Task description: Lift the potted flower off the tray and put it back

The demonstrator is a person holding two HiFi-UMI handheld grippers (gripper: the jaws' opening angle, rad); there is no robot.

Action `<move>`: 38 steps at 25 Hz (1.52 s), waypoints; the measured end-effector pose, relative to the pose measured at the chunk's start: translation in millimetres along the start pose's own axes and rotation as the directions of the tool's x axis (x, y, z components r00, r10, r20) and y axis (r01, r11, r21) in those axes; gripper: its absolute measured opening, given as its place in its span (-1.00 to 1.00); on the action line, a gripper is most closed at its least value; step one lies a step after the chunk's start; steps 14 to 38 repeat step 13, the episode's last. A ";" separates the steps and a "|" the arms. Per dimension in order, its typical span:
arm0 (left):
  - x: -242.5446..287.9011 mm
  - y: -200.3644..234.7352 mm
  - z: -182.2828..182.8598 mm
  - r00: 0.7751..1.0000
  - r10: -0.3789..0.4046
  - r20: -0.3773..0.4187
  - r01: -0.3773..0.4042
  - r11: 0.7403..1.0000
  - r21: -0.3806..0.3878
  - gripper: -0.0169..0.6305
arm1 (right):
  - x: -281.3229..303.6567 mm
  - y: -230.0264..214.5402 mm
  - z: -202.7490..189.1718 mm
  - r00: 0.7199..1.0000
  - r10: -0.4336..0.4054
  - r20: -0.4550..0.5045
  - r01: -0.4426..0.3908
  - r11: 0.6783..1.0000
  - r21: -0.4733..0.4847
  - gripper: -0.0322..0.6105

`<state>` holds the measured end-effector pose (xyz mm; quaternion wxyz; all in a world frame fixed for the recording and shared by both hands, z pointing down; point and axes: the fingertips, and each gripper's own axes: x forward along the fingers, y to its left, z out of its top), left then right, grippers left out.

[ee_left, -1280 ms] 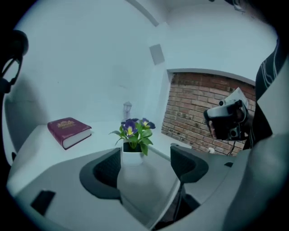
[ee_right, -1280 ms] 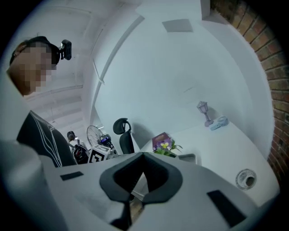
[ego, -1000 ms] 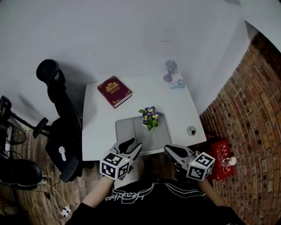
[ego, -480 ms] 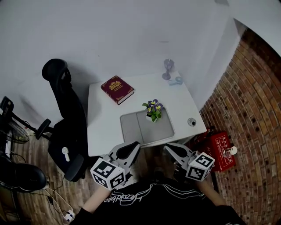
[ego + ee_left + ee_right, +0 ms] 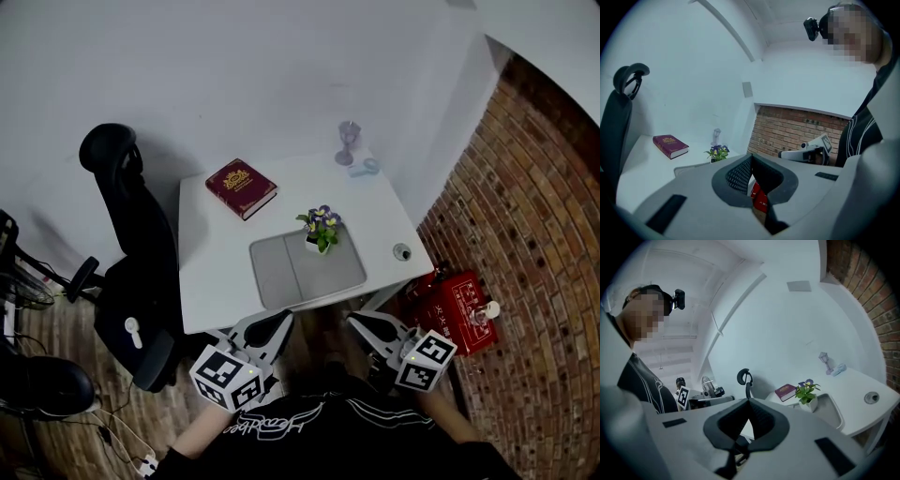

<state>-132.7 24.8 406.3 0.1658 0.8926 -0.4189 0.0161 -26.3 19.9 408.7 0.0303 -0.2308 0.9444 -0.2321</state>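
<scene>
Tray (image 5: 291,274): potted flower (image 5: 321,228), pot (image 5: 311,247) half-hidden | left gripper (image 5: 279,321) jaws just closed; right gripper (image 5: 359,323) shut; both empty

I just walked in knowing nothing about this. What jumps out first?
A small potted flower with purple blooms stands at the far right corner of a grey tray on the white table. A dark red book lies far left. The left gripper and right gripper hang shut near its front edge.

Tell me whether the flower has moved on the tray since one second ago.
No. The flower stands at the tray's far right corner, as before.
</scene>
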 end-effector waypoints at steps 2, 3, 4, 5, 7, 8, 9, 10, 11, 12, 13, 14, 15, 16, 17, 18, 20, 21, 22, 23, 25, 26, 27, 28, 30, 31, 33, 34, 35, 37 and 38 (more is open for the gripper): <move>0.7 -0.5 -2.5 1.000 -0.004 -0.003 0.004 1.000 -0.006 -0.85 | -1.5 3.3 -2.4 1.000 0.008 0.003 -0.008 1.000 -0.004 -0.90; 1.6 -0.4 -3.2 1.000 -0.008 -0.001 0.007 1.000 -0.013 -0.85 | -2.3 4.2 -4.2 1.000 0.013 0.005 -0.013 1.000 -0.004 -0.90; 2.7 -0.2 -4.0 1.000 -0.014 0.000 0.014 1.000 -0.022 -0.85 | -2.9 4.3 -6.1 1.000 0.017 0.006 -0.016 1.000 -0.003 -0.90; 3.9 -0.1 -5.4 1.000 -0.022 -0.001 0.022 0.999 -0.033 -0.85 | -3.4 3.6 -7.9 1.000 0.016 0.008 -0.016 1.000 -0.004 -0.90; 5.9 -0.2 -9.6 0.999 -0.036 -0.009 0.036 0.998 -0.053 -0.85 | -4.5 1.3 -10.0 1.000 0.006 0.010 -0.006 1.000 -0.001 -0.90; 6.8 -0.4 -11.2 0.999 -0.042 -0.014 0.041 0.997 -0.060 -0.85 | -5.2 0.2 -9.9 1.000 0.000 0.012 0.000 1.000 0.002 -0.90; 7.9 -0.7 -11.9 0.999 -0.047 -0.019 0.046 0.997 -0.064 -0.85 | -5.9 -0.7 -9.2 1.000 -0.005 0.014 0.005 1.000 0.005 -0.90; 8.9 -1.3 -11.6 0.998 -0.052 -0.021 0.051 0.997 -0.065 -0.85 | -6.6 -1.3 -8.2 1.000 -0.008 0.016 0.008 1.000 0.007 -0.90; 9.8 -2.1 -10.8 0.998 -0.058 -0.022 0.056 0.996 -0.064 -0.85 | -7.2 -1.8 -7.3 1.000 -0.011 0.017 0.011 1.000 0.009 -0.90; 10.7 -3.0 -9.8 0.998 -0.062 -0.021 0.061 0.996 -0.062 -0.85 | -7.9 -2.2 -6.6 1.000 -0.014 0.018 0.013 1.000 0.011 -0.90; 11.5 -4.0 -8.7 0.998 -0.067 -0.019 0.066 0.996 -0.060 -0.85 | -8.5 -2.6 -6.1 1.000 -0.016 0.018 0.015 1.000 0.014 -0.90; 11.5 -4.0 -8.7 0.998 -0.067 -0.019 0.066 0.996 -0.060 -0.85 | -8.5 -2.6 -6.1 1.000 -0.016 0.018 0.015 1.000 0.014 -0.90; 11.5 -4.0 -8.7 0.998 -0.067 -0.019 0.066 0.996 -0.060 -0.85 | -8.5 -2.6 -6.1 1.000 -0.016 0.018 0.015 1.000 0.014 -0.90; 11.5 -4.0 -8.7 0.998 -0.067 -0.019 0.066 0.996 -0.060 -0.85 | -8.5 -2.6 -6.1 1.000 -0.016 0.018 0.015 1.000 0.014 -0.90; 11.5 -4.0 -8.7 0.998 -0.067 -0.019 0.066 0.996 -0.060 -0.85 | -8.5 -2.6 -6.1 1.000 -0.016 0.018 0.015 1.000 0.014 -0.90; 11.5 -4.0 -8.7 0.998 -0.067 -0.019 0.066 0.996 -0.060 -0.85 | -8.5 -2.6 -6.1 1.000 -0.016 0.018 0.015 1.000 0.014 -0.90; 11.5 -4.0 -8.7 0.998 -0.067 -0.019 0.066 0.996 -0.060 -0.85 | -8.5 -2.6 -6.1 1.000 -0.016 0.018 0.015 1.000 0.014 -0.90; 11.5 -4.0 -8.7 0.998 -0.067 -0.019 0.066 0.996 -0.060 -0.85 | -8.5 -2.6 -6.1 1.000 -0.016 0.018 0.015 1.000 0.014 -0.90; 11.5 -4.0 -8.7 0.998 -0.067 -0.019 0.066 0.996 -0.060 -0.85 | -8.5 -2.6 -6.1 1.000 -0.016 0.018 0.015 1.000 0.014 -0.90; 11.5 -4.0 -8.7 0.998 -0.067 -0.019 0.066 0.996 -0.060 -0.85 | -8.5 -2.6 -6.1 1.000 -0.016 0.018 0.015 1.000 0.014 -0.90; 11.5 -4.0 -8.7 0.998 -0.067 -0.019 0.066 0.996 -0.060 -0.85 | -8.5 -2.6 -6.1 1.000 -0.016 0.018 0.015 1.000 0.014 -0.90; 11.5 -4.0 -8.7 0.998 -0.067 -0.019 0.066 0.996 -0.060 -0.85 | -8.5 -2.6 -6.1 1.000 -0.016 0.018 0.015 1.000 0.014 -0.90; 11.5 -4.0 -8.7 0.998 -0.067 -0.019 0.066 0.996 -0.060 -0.85 | -8.5 -2.6 -6.1 1.000 -0.016 0.018 0.015 1.000 0.014 -0.90; 11.5 -4.0 -8.7 0.998 -0.067 -0.019 0.066 0.996 -0.060 -0.85 | -8.5 -2.6 -6.1 1.000 -0.016 0.018 0.015 1.000 0.014 -0.90; 11.5 -4.0 -8.7 0.998 -0.067 -0.019 0.066 0.996 -0.060 -0.85 | -8.5 -2.6 -6.1 1.000 -0.016 0.018 0.015 1.000 0.014 -0.90; 11.5 -4.0 -8.7 0.998 -0.067 -0.019 0.066 0.996 -0.060 -0.85 | -8.5 -2.6 -6.1 1.000 -0.016 0.018 0.015 1.000 0.014 -0.90; 11.5 -4.0 -8.7 0.998 -0.067 -0.019 0.066 0.996 -0.060 -0.85 | -8.5 -2.6 -6.1 1.000 -0.016 0.018 0.015 1.000 0.014 -0.90; 11.5 -4.0 -8.7 0.998 -0.067 -0.019 0.066 0.996 -0.060 -0.85 | -8.5 -2.6 -6.1 1.000 -0.016 0.018 0.015 1.000 0.014 -0.90; 11.5 -4.0 -8.7 0.998 -0.067 -0.019 0.066 0.996 -0.060 -0.85 | -8.5 -2.6 -6.1 1.000 -0.016 0.018 0.015 1.000 0.014 -0.90; 11.5 -4.0 -8.7 0.998 -0.067 -0.019 0.066 0.996 -0.060 -0.85 | -8.5 -2.6 -6.1 1.000 -0.016 0.018 0.015 1.000 0.014 -0.90; 11.5 -4.0 -8.7 0.998 -0.067 -0.019 0.066 0.996 -0.060 -0.85 | -8.5 -2.6 -6.1 1.000 -0.016 0.018 0.015 1.000 0.014 -0.90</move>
